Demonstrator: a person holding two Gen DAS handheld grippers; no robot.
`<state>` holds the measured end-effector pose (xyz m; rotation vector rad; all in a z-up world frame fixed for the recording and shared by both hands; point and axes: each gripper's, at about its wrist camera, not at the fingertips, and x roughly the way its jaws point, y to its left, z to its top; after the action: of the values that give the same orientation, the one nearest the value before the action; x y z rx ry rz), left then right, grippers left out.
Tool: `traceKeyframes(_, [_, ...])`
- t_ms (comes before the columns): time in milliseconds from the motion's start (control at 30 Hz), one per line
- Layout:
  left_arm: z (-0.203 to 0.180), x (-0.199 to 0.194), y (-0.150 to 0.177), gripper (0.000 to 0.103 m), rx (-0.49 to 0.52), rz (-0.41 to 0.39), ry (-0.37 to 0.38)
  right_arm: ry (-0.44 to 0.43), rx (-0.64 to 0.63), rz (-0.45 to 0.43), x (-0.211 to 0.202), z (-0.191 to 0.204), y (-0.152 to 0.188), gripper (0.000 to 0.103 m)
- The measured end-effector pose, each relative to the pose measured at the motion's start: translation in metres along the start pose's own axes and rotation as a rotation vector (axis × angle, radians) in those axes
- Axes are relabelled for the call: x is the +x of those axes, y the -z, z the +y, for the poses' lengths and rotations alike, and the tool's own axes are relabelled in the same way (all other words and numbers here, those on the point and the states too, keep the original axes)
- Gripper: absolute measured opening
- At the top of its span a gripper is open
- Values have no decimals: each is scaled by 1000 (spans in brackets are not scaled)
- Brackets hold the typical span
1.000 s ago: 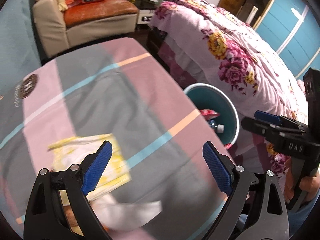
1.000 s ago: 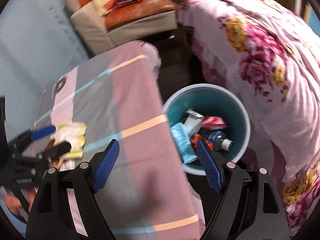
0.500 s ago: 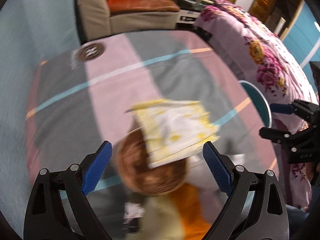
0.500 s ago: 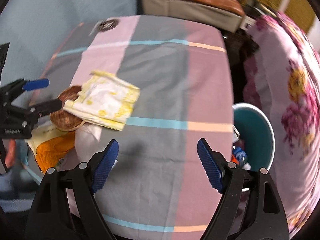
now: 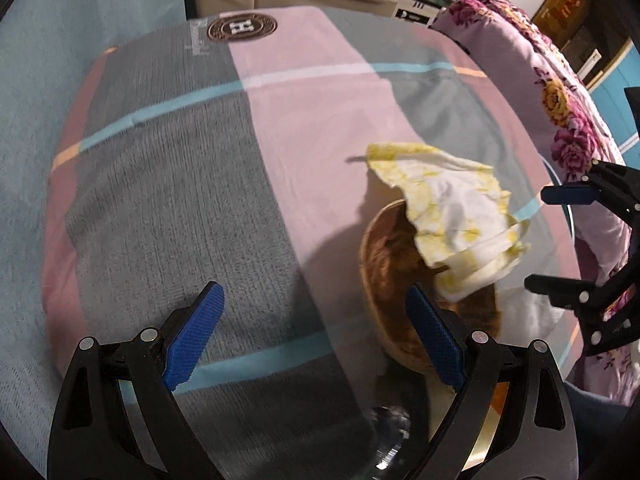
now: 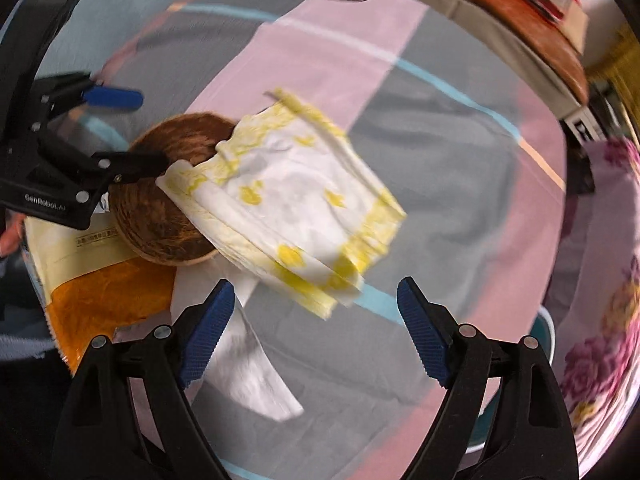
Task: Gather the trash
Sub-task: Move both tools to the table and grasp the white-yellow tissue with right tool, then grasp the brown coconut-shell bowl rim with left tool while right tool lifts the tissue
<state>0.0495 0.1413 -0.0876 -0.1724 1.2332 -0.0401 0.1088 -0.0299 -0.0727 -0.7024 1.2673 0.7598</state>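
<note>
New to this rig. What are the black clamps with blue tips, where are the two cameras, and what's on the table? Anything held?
No robot arm here: a person holds one two-finger gripper in each hand. Each picture comes from a fisheye camera on a gripper, looking along its fingers. The left gripper fills the bottom of its own view; the right gripper does likewise, and each shows at the edge of the other's view.

On the striped tablecloth lie a brown bowl, a yellow-patterned napkin resting partly on it, a white tissue and an orange-and-cream packet. A teal bin peeks out at the table's edge.

Both grippers are open and hold nothing.
</note>
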Motion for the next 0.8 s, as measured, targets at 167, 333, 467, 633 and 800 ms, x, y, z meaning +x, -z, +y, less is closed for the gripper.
traceKeyframes(167, [14, 8, -3, 92, -28, 0, 6, 7, -51, 24, 19, 3, -19, 80])
traceKeyframes(333, [23, 8, -9, 93, -29, -15, 10, -6, -75, 27, 32, -9, -41, 80])
traceKeyframes(467, [23, 10, -14, 95, -24, -17, 11, -49, -79, 37, 45, -19, -55, 80])
traceKeyframes(633, [24, 11, -17, 96, -33, -18, 19, -101, -38, 2, 47, -31, -60, 59])
traceKeyframes(800, [20, 11, -20, 96, -38, -15, 49, -123, 29, -26, 36, -38, -45, 49])
